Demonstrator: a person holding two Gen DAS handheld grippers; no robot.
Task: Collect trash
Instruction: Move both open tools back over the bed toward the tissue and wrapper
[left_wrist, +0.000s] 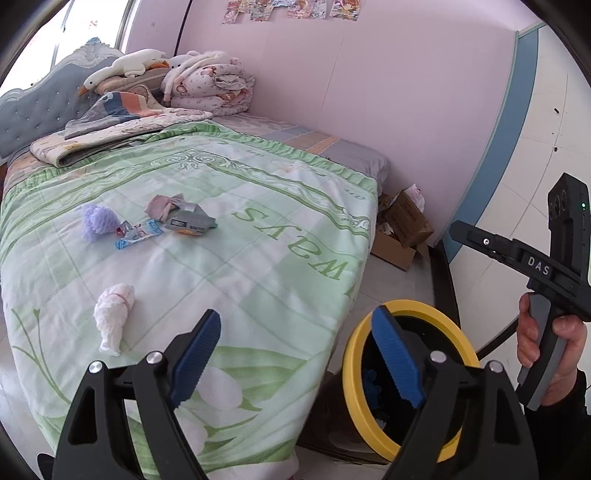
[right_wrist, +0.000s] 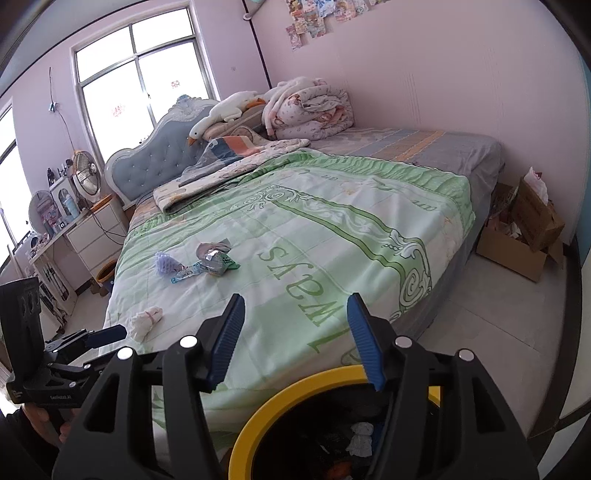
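Trash lies on the green bedspread: a crumpled white tissue wad nearest me, a purple mesh puff, a blue wrapper and a grey crushed carton. A yellow-rimmed black bin stands on the floor beside the bed and holds some trash. My left gripper is open and empty over the bed's near corner. My right gripper is open and empty above the bin. The tissue wad also shows in the right wrist view.
Folded quilts and a plush goose lie at the headboard end. An open cardboard box sits on the floor by the wall. A nightstand, fans and a desk stand left of the bed.
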